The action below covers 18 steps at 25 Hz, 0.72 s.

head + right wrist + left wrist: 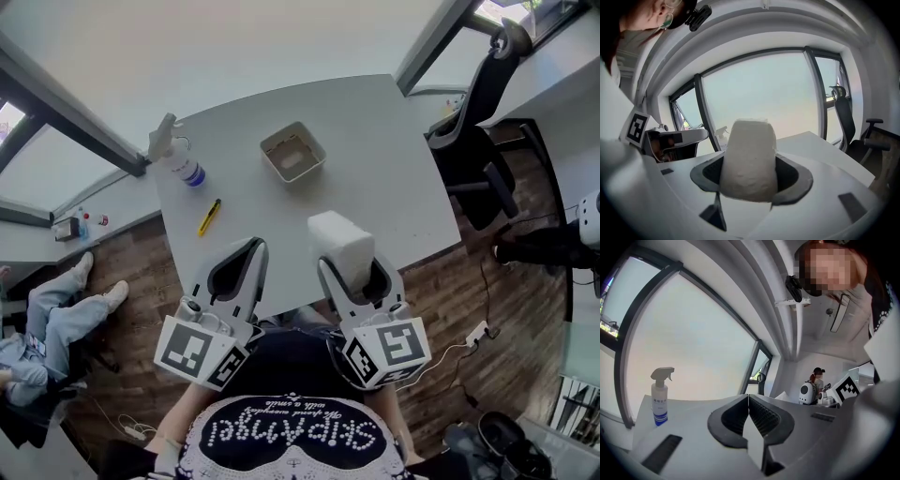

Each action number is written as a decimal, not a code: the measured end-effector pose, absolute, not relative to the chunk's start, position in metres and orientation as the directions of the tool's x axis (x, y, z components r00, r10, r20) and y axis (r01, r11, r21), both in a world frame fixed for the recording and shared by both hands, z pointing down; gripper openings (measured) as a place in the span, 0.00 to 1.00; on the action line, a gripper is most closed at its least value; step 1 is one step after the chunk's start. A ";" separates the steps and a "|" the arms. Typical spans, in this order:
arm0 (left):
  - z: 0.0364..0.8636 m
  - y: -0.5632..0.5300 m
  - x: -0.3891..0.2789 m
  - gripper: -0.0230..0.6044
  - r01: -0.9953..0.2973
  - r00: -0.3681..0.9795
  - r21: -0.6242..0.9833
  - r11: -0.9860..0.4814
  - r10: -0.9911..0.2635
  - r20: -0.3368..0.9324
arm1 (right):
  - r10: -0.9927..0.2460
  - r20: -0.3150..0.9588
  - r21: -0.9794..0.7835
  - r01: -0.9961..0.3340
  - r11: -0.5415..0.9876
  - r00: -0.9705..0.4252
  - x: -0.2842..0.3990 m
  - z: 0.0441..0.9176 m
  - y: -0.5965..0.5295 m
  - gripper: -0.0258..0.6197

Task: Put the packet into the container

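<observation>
Packet, soft white block, gripped by right claw; square beige container lies ahead, slightly left; left claw closed, empty.

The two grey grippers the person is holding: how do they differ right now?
The left gripper has its jaws shut on nothing; the right gripper holds its jaws apart, clamped on a soft white packet. The packet sticks up past the right gripper's tips; the left gripper's tips are bare. Both are grey and the same shape.
</observation>
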<state>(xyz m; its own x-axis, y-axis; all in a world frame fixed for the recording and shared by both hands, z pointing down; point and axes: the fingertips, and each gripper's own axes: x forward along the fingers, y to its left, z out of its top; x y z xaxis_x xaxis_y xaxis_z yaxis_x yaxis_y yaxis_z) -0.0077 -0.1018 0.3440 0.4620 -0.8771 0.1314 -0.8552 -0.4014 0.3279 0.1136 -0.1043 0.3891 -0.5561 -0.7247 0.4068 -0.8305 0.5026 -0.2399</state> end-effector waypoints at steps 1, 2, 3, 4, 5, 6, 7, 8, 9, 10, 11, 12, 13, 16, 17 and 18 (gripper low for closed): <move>0.344 -0.103 -0.008 0.05 -0.859 0.454 0.328 -0.393 -0.881 0.132 | -0.718 0.406 -0.239 -0.824 0.514 -0.566 0.113 0.390 -0.106 0.46; 0.345 -0.104 -0.008 0.05 -0.862 0.447 0.328 -0.386 -0.884 0.134 | -0.711 0.405 -0.238 -0.817 0.524 -0.574 0.113 0.391 -0.108 0.46; 0.346 -0.105 -0.008 0.05 -0.865 0.441 0.328 -0.379 -0.887 0.137 | -0.705 0.405 -0.239 -0.812 0.532 -0.581 0.113 0.392 -0.110 0.46; 0.347 -0.107 -0.008 0.05 -0.868 0.435 0.328 -0.373 -0.889 0.140 | -0.701 0.406 -0.242 -0.808 0.537 -0.587 0.113 0.393 -0.112 0.46; 0.348 -0.108 -0.007 0.05 -0.870 0.431 0.328 -0.368 -0.891 0.144 | -0.697 0.408 -0.245 -0.806 0.539 -0.590 0.114 0.393 -0.113 0.46; 0.349 -0.109 -0.005 0.05 -0.872 0.427 0.329 -0.363 -0.892 0.148 | -0.693 0.411 -0.250 -0.805 0.539 -0.592 0.115 0.394 -0.115 0.46; 0.351 -0.110 -0.004 0.05 -0.873 0.425 0.330 -0.359 -0.892 0.152 | -0.691 0.414 -0.255 -0.804 0.537 -0.593 0.116 0.395 -0.116 0.46; 0.352 -0.111 -0.002 0.05 -0.874 0.423 0.331 -0.356 -0.893 0.156 | -0.687 0.416 -0.259 -0.802 0.538 -0.595 0.118 0.397 -0.118 0.46; 0.353 -0.111 0.000 0.05 -0.875 0.421 0.332 -0.353 -0.893 0.160 | -0.684 0.418 -0.261 -0.800 0.540 -0.598 0.119 0.398 -0.119 0.46; 0.354 -0.113 0.001 0.05 -0.876 0.419 0.331 -0.350 -0.893 0.163 | -0.681 0.420 -0.264 -0.799 0.541 -0.600 0.120 0.399 -0.121 0.46; 0.354 -0.114 0.003 0.05 -0.878 0.416 0.331 -0.347 -0.894 0.165 | -0.679 0.421 -0.267 -0.798 0.541 -0.601 0.122 0.399 -0.123 0.46; 0.354 -0.115 0.004 0.05 -0.879 0.412 0.330 -0.343 -0.896 0.166 | -0.676 0.422 -0.270 -0.796 0.542 -0.604 0.124 0.400 -0.125 0.46; 0.354 -0.117 0.005 0.05 -0.882 0.408 0.328 -0.339 -0.898 0.167 | -0.674 0.422 -0.271 -0.794 0.545 -0.606 0.126 0.400 -0.127 0.46; 0.354 -0.121 0.009 0.05 -0.890 0.391 0.320 -0.324 -0.904 0.173 | -0.663 0.422 -0.275 -0.784 0.557 -0.619 0.131 0.402 -0.135 0.46; 0.353 -0.123 0.010 0.05 -0.893 0.384 0.318 -0.318 -0.907 0.174 | -0.658 0.421 -0.277 -0.779 0.563 -0.625 0.133 0.403 -0.137 0.46; 0.353 -0.123 0.012 0.05 -0.896 0.378 0.317 -0.312 -0.909 0.173 | -0.653 0.420 -0.277 -0.774 0.569 -0.631 0.134 0.404 -0.140 0.46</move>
<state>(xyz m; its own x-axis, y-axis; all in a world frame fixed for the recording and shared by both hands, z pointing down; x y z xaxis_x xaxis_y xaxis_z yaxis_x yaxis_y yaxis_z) 0.0119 -0.1234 0.3532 0.3783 -0.9093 0.1733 -0.8955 -0.3121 0.3172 0.1345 -0.1395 0.4036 -0.6307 -0.6526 0.4198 -0.7738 0.5695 -0.2772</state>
